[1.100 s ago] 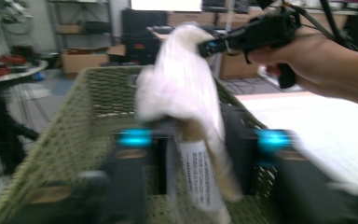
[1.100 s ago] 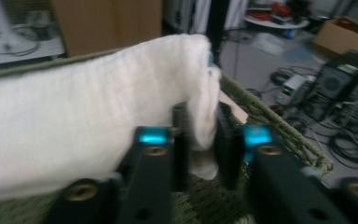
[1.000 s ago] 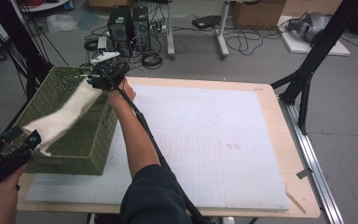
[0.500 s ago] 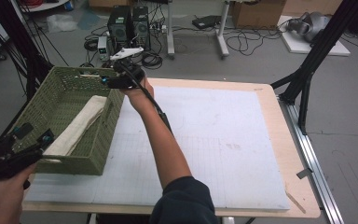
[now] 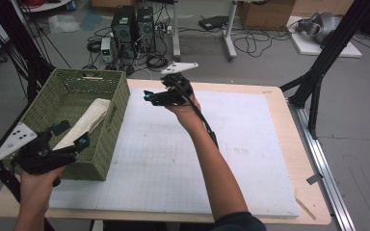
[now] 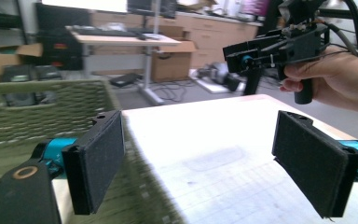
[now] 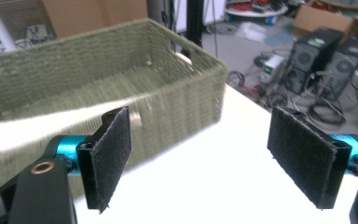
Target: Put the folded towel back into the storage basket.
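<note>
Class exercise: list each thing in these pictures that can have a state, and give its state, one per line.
Left gripper: open, holding nothing.
Right gripper: open, holding nothing.
Green basket: upright, on the table's left edge.
Cream cloth: lying inside the basket, released.
White mat: flat, bare.

We see a light wooden table [image 5: 289,103] covered by a white gridded mat [image 5: 173,159]; a green woven rectangular basket [image 5: 111,125] rests on its left side.

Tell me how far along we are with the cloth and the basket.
Looks done: the cream cloth lies inside the green woven basket, draped toward its near rim. In hand: nothing; the left tongs and right tongs both stand open and empty. Left: no other loose items show on the white mat.
</note>
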{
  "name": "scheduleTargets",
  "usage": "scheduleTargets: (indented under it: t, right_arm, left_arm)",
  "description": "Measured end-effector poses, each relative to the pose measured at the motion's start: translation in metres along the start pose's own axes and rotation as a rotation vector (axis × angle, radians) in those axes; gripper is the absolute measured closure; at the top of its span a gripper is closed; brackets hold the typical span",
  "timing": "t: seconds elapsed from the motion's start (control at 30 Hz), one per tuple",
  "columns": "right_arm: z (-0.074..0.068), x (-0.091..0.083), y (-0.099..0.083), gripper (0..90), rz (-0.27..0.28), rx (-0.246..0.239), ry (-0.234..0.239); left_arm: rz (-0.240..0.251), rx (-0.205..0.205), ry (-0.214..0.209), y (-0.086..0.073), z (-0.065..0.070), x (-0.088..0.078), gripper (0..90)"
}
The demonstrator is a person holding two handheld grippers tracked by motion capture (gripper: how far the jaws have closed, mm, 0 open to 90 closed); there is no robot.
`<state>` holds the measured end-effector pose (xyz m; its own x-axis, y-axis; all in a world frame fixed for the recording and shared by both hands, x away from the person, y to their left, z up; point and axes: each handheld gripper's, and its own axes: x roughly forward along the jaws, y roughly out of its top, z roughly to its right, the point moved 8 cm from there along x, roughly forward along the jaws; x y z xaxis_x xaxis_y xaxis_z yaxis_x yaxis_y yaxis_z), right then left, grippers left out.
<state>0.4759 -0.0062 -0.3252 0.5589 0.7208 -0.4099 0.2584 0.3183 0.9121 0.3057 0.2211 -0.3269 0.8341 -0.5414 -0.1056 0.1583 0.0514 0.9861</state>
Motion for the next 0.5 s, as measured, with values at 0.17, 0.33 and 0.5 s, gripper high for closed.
scheduleTargets:
  t: [0.17,0.33,0.5]
  right_arm:
    - [0.019,-0.035,-0.023,20.0,0.008,0.025,-0.037]
    - [0.033,-0.066,-0.039,18.5,0.015,0.044,-0.073]
    - [0.041,-0.098,-0.052,18.4,0.038,0.041,-0.113]
  left_arm:
    - [-0.013,0.011,-0.077,-0.002,0.020,0.018,18.4]
    - [-0.036,0.028,-0.142,-0.006,0.038,0.033,19.2]
    - [-0.045,0.039,-0.209,-0.011,0.054,0.047,19.6]
